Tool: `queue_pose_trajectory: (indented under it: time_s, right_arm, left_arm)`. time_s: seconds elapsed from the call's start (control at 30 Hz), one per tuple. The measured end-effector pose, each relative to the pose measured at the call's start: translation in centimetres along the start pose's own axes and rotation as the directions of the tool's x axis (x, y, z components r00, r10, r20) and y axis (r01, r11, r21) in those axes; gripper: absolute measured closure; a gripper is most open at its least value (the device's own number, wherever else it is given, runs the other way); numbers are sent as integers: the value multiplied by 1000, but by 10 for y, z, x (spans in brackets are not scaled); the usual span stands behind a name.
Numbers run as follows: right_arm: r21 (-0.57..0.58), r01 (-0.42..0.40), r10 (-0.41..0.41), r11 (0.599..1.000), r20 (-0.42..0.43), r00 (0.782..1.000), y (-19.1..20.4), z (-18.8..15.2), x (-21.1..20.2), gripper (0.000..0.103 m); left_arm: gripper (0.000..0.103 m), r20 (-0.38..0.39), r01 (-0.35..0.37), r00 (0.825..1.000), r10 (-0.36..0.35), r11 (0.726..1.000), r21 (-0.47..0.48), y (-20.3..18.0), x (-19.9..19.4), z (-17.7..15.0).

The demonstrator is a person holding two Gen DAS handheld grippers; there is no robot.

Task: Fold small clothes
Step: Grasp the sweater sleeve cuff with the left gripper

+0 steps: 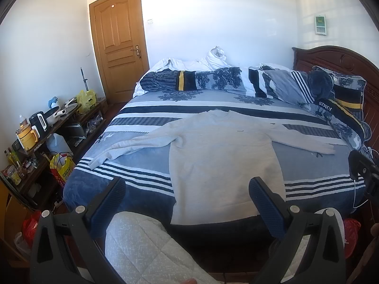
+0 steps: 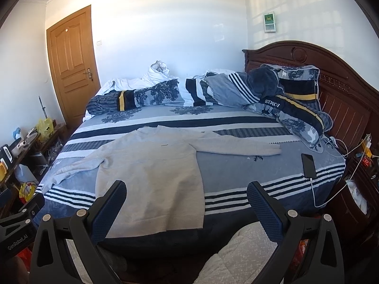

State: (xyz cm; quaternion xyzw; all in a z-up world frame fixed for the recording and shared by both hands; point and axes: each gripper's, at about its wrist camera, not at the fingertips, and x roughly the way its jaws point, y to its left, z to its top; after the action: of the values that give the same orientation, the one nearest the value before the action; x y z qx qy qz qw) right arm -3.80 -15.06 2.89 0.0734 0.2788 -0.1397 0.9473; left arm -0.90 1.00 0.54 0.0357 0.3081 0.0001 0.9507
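Nearest the lens, white quilted fabric [image 1: 146, 248] low between the fingers. Left gripper [image 1: 187, 203] spread wide, holding nothing, raised over the near bed edge. Right gripper [image 2: 187, 203] likewise wide apart and bare. Pale grey sweater [image 1: 222, 156] flat on the striped bedspread [image 1: 132, 172], sleeves outstretched, hem at the near edge. Black phone [image 2: 308, 165] near the bed's right side, well apart from the sweater

Left tool [image 1: 187, 194] jaws spread wide, holding nothing; right tool [image 2: 186, 197] likewise.
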Motion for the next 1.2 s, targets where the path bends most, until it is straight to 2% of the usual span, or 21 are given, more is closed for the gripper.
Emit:
queue_pose_trajectory:
  time_s: [0.33,0.4,0.5,0.6,0.7,0.83,0.9,0.97,1.07,1.1,1.13,1.17,1.2]
  right_arm:
    - [-18,-11,10,1000,-24,1000,5,-1,9,0]
    - [-27,-28,27,999,-21,999,9,-2,10,0]
    - [-44,-81,79,996,-42,996,14,0,19,0]
    - [-47,-141,136,989,-88,987,24,5,44,0]
    - [-39,-195,189,980,-118,975,36,11,70,0]
    - [-62,-284,271,957,-154,950,67,21,110,0]
    - [-87,-322,302,943,-187,935,88,28,136,0]
    - [-106,-361,332,927,-222,917,112,35,167,0]
    - [-108,-433,392,895,-271,879,146,43,214,0]
    - [-109,-450,406,887,-281,869,157,44,227,0]
    - [-115,-466,418,877,-296,859,172,45,245,0]
    - [-121,-472,420,873,-303,855,183,45,255,0]
    - [-131,-483,425,866,-316,848,199,45,271,0]
  left_arm:
    - [0,-10,4,1000,-4,1000,-2,4,4,-5]
    - [0,-43,27,999,-27,999,-19,11,13,-7]
    - [0,-110,47,992,-59,993,-108,33,39,-9]
    - [0,-193,58,976,-98,978,-202,62,73,-15]
    - [0,-266,9,960,-88,959,-282,89,111,-18]
    - [0,-349,-35,929,-125,908,-418,137,163,-29]
    - [0,-374,-77,920,-116,883,-463,158,189,-28]
    - [0,-391,-117,913,-117,842,-526,187,218,-30]
    - [0,-387,-184,916,-108,742,-645,236,264,-35]
    - [0,-400,-212,910,-114,701,-681,254,282,-39]
    - [0,-403,-240,906,-129,628,-740,279,303,-46]
    - [0,-401,-261,906,-134,568,-781,297,321,-49]
    - [0,-406,-283,904,-133,524,-803,311,337,-51]
